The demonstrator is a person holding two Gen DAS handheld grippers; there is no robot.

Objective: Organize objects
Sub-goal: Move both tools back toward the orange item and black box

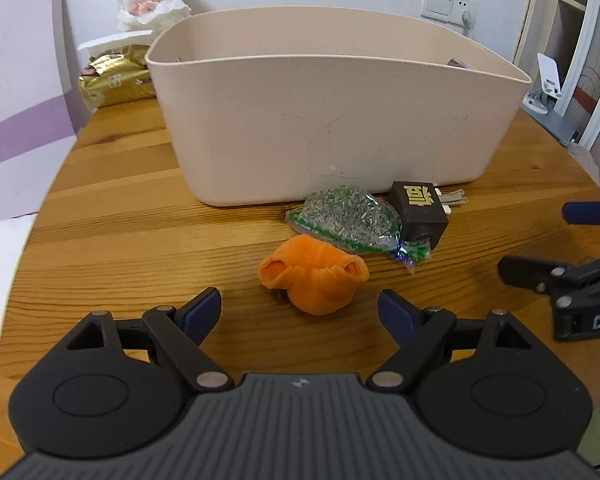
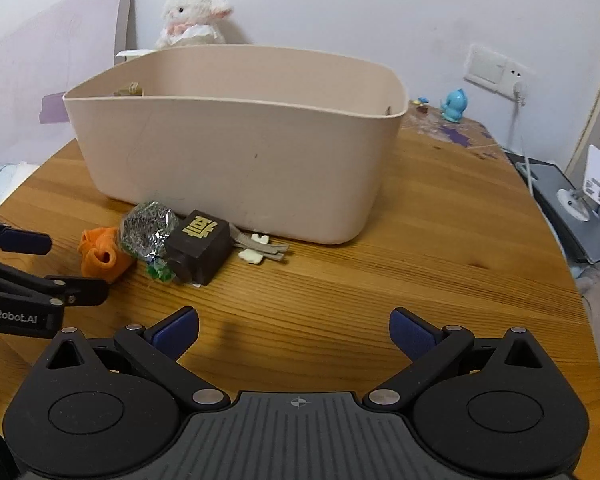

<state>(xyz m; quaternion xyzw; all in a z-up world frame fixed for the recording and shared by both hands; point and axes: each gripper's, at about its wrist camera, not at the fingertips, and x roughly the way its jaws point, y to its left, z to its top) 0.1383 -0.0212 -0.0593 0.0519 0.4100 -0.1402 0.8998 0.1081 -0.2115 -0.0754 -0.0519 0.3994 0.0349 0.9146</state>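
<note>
Three loose things lie in a huddle on the wooden table (image 1: 120,208), just in front of the big beige bin (image 1: 332,120), which stands upright with little showing inside. Biggest of the three is the orange cloth bundle (image 1: 314,276), a soft, crumpled wad nearest the left gripper (image 1: 300,312), whose jaws stand spread wide and empty just short of it. It looks light and squashy; a pinch across its plump middle should hold, whereas the floppy lobes would likely slip. Touching it on the bin side is the crinkly seed packet (image 1: 350,216), thin and slick, best taken by its flat body. Smallest is the dark cube (image 2: 200,246) with gold lettering, stiff and square-sided, lying against the packet with tan strips (image 2: 266,248) trailing beside it. The right gripper (image 2: 294,334) hangs released over bare wood, well apart from the huddle.
</note>
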